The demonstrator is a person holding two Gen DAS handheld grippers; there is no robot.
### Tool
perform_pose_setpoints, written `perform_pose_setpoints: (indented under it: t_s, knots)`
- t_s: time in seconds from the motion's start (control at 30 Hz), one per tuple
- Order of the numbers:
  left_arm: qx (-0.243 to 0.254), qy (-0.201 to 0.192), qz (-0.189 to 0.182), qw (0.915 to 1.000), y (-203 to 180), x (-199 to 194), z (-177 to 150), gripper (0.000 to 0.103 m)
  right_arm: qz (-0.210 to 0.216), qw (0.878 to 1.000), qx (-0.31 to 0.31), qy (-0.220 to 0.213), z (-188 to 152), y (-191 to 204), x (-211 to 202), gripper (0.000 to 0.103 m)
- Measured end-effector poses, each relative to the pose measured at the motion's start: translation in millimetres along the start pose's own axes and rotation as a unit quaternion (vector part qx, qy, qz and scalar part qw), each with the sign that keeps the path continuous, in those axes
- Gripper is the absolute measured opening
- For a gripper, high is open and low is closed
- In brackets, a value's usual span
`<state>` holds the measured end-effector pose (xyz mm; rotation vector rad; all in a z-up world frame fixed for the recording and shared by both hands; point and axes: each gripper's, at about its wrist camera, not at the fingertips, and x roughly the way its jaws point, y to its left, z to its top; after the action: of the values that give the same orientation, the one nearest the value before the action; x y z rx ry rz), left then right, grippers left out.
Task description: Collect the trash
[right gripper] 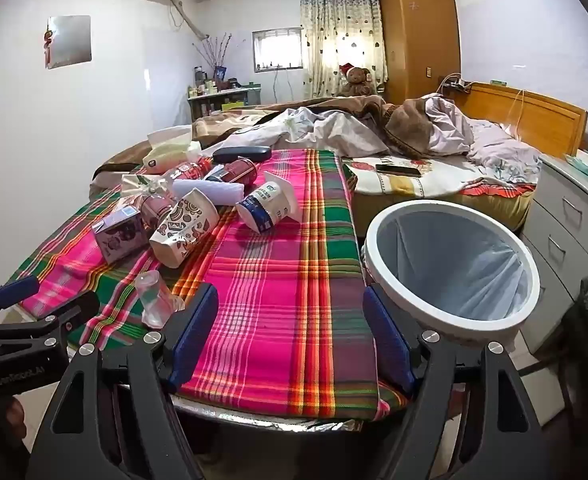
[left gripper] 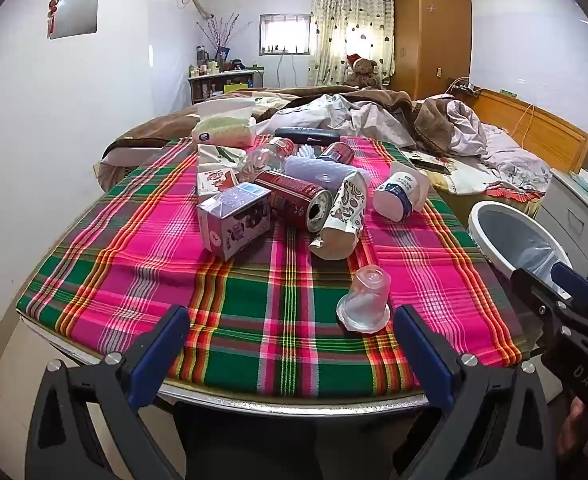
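Note:
Trash lies piled on a table with a plaid cloth [left gripper: 254, 312]: a purple carton [left gripper: 234, 220], a red can [left gripper: 297, 198], a patterned paper cup [left gripper: 343, 216], a white yogurt cup [left gripper: 397, 194] and a clear plastic cup [left gripper: 365, 300] upside down nearest the front edge. My left gripper [left gripper: 290, 344] is open and empty, just short of the clear cup. My right gripper [right gripper: 292, 332] is open and empty over the cloth's front right, beside a white-rimmed trash bin [right gripper: 449, 268] with a liner. The clear cup [right gripper: 156, 296] lies left of it.
A tissue pack [left gripper: 224, 126], a black case [left gripper: 305, 134], a plastic bottle [left gripper: 270, 154] and a second can [left gripper: 335, 152] lie at the table's back. An unmade bed [right gripper: 413, 140] lies behind, with a phone [right gripper: 397, 169] on it. Drawers [right gripper: 569, 216] stand at the right.

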<state>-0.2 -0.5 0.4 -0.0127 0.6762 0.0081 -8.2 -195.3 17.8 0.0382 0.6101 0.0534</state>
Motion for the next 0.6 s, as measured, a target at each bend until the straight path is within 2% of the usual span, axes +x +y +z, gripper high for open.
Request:
perform_pose_setpoints:
  t_s: [0.6]
  knots:
    - [0.0,-0.011,0.005,0.9999,3,-11,0,0.103,-0.002,1.0,-0.008,-0.009,2,9,-8,0.076]
